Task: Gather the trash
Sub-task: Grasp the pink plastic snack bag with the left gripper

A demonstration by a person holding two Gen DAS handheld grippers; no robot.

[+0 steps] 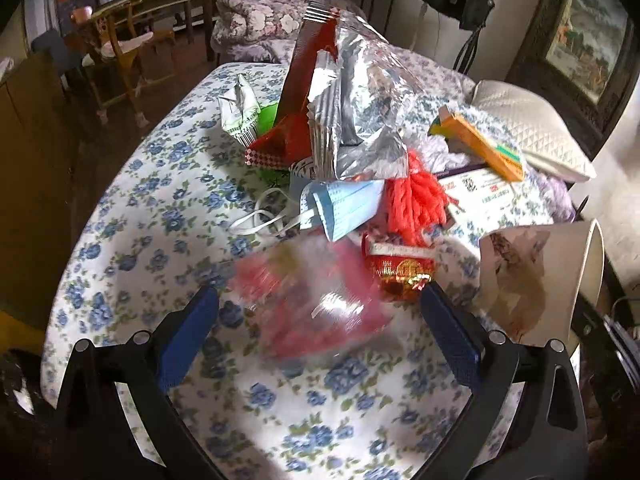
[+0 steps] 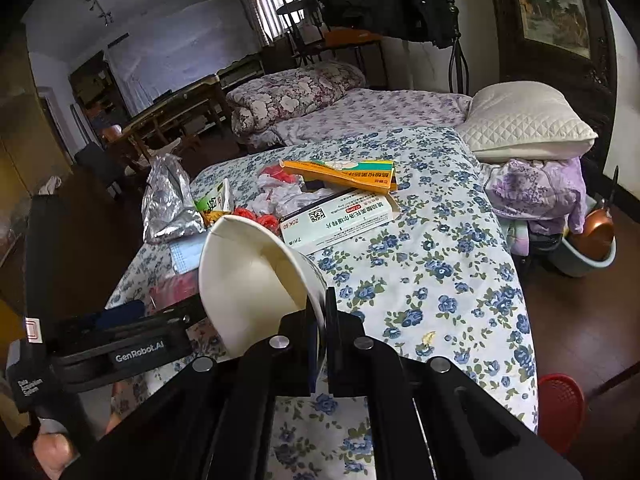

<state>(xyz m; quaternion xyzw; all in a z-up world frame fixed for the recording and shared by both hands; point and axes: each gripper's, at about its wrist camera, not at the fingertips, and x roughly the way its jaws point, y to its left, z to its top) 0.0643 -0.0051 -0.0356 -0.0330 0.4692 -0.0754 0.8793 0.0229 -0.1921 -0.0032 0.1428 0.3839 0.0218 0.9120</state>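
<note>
Left wrist view: left gripper [image 1: 320, 312] gapes around a blurred, perhaps loose pink wrapper [image 1: 316, 300]; right gripper [image 2: 320, 332] pinches the paper cup [image 2: 256, 280] rim, which could buckle and slip.

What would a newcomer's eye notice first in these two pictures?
First the heap of trash on the flowered bedspread: a crumpled silver foil bag on top, a blue face mask below it. Next, the white paper cup pinched at its rim by the right gripper, while the left gripper stands open.
</note>
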